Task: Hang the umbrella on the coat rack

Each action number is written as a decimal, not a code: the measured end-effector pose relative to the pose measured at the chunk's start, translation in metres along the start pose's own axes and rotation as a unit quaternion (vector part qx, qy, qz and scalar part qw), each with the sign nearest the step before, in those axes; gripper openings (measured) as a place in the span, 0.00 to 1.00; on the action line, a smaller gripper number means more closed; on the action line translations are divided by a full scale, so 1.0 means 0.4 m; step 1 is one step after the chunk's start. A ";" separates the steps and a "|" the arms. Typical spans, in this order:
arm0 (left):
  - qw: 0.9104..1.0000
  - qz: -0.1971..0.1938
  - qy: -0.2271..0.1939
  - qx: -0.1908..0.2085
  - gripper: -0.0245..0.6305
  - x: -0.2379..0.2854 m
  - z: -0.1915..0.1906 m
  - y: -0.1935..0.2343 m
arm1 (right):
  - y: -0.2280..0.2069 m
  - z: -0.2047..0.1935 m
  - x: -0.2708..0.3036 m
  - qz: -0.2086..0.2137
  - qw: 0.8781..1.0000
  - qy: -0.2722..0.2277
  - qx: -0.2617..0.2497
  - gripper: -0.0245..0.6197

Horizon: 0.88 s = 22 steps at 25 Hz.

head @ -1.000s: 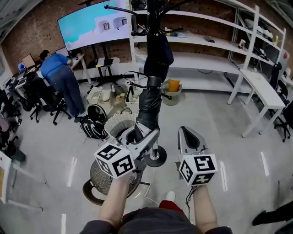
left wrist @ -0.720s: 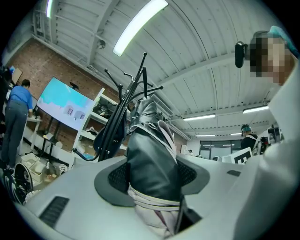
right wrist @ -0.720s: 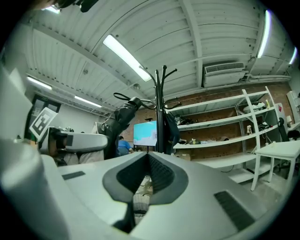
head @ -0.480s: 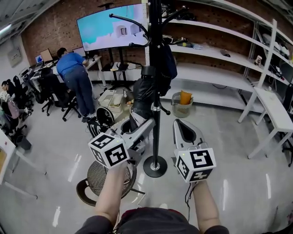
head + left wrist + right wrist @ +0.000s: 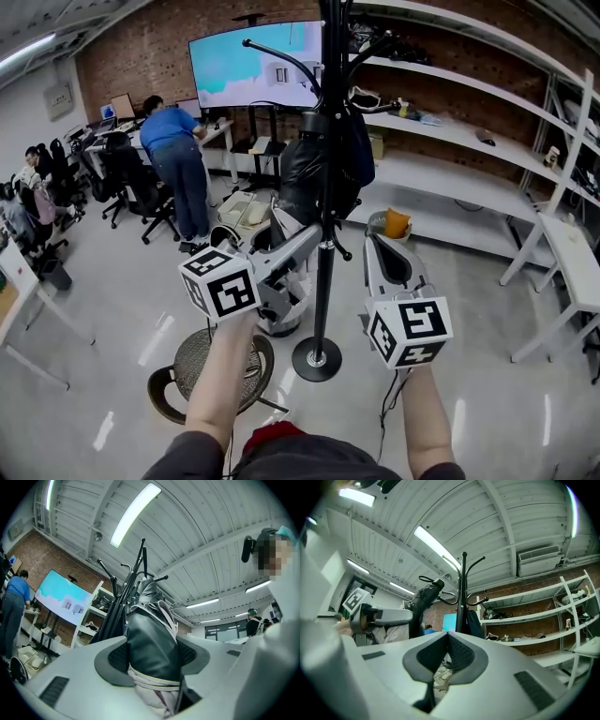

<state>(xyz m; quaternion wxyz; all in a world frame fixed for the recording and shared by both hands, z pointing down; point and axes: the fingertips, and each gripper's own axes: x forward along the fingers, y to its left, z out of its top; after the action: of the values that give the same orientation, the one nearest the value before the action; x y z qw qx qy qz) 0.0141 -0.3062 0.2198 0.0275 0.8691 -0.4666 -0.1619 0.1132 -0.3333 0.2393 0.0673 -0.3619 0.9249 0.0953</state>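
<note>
Item: umbrella [image 5: 307, 183], black, folded and strapped with a pale band, clamped near its lower end between the pads of the left tool [image 5: 302, 248]. Landmark: coat rack [image 5: 325, 281], a black pole on a round floor base with curved hooks at its head. Position of the umbrella: just left of the pole in the head view, close beside it; whether it touches cannot be told. Long axis: near upright, running up and away from the left tool, roughly parallel to the pole, with the upper end below the long curved hook arm [image 5: 279, 58] that reaches out on the same left side. Judgement: the coming move turns on this gap, as the umbrella's top end lies under and slightly inboard of that hook, so it needs to go higher and then over it. Left tool: the nearer one and the carrier. Right tool [image 5: 380, 246]: just right of the pole, jaws pressed together with nothing between them, holding nothing. Also on the coat rack: a dark cloth [image 5: 358, 155] hanging on the right side, which leaves the left hook as the likelier free place.
</note>
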 end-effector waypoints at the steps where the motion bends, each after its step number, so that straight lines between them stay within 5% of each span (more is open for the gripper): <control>1: 1.000 -0.001 -0.001 0.001 0.39 0.002 -0.002 0.005 | -0.003 0.000 0.006 0.002 1.000 -0.005 -0.002 0.07; 22: 0.995 -0.076 0.036 -0.058 0.39 0.081 0.036 0.196 | 0.027 -0.003 0.180 -0.044 0.998 0.035 -0.012 0.07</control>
<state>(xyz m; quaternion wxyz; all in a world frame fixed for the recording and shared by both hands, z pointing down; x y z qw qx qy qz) -0.0364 -0.3755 0.2135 0.0827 0.9043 -0.3875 -0.1590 0.0533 -0.3730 0.2279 0.0345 -0.4059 0.9087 0.0909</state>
